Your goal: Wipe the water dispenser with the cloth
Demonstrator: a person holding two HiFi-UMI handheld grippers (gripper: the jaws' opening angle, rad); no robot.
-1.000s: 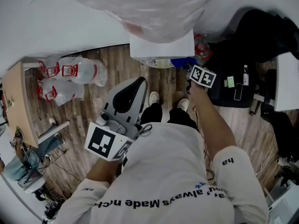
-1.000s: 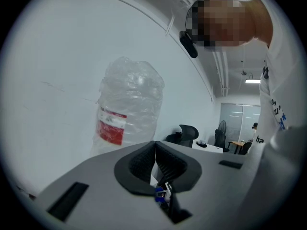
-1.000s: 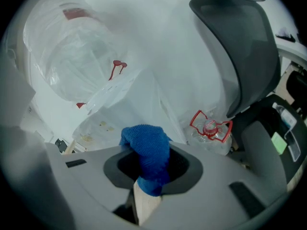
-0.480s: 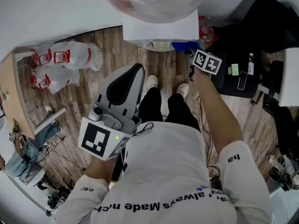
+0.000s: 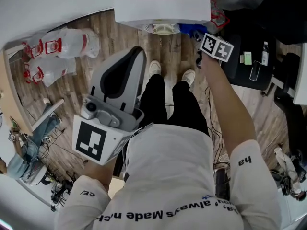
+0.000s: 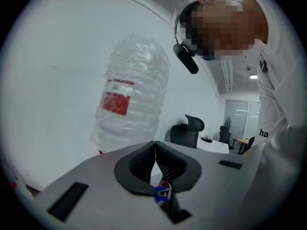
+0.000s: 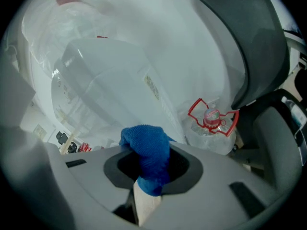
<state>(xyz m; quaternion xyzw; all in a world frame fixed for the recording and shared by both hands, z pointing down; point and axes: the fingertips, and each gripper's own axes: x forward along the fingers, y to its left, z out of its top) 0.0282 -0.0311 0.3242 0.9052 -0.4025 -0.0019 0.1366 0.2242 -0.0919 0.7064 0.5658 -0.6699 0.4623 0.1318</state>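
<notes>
The white water dispenser (image 5: 163, 8) stands at the top of the head view, its round drip grille (image 5: 162, 28) below. Its clear upturned bottle (image 6: 132, 99) fills the left gripper view. My right gripper (image 7: 146, 164) is shut on a blue cloth (image 7: 146, 150), which sits against the dispenser's white body (image 7: 110, 85). In the head view the blue cloth (image 5: 193, 31) shows at the dispenser's lower right, just beyond the right gripper's marker cube (image 5: 217, 47). My left gripper (image 5: 137, 50) hangs in front of the dispenser, apart from it, its jaws shut with nothing between them (image 6: 155, 147).
Water bottles with red handles (image 5: 62, 49) lie on the wood floor at left, beside a wooden desk (image 5: 12, 95). Another red-handled bottle (image 7: 211, 123) stands right of the dispenser. A black seat with a phone and small bottle (image 5: 249, 56) is at right. My feet (image 5: 153, 68) are near the dispenser.
The dispenser has slid toward the top of the head view. The left gripper has come nearer the camera. The right gripper stays by the dispenser's lower right with the cloth.
</notes>
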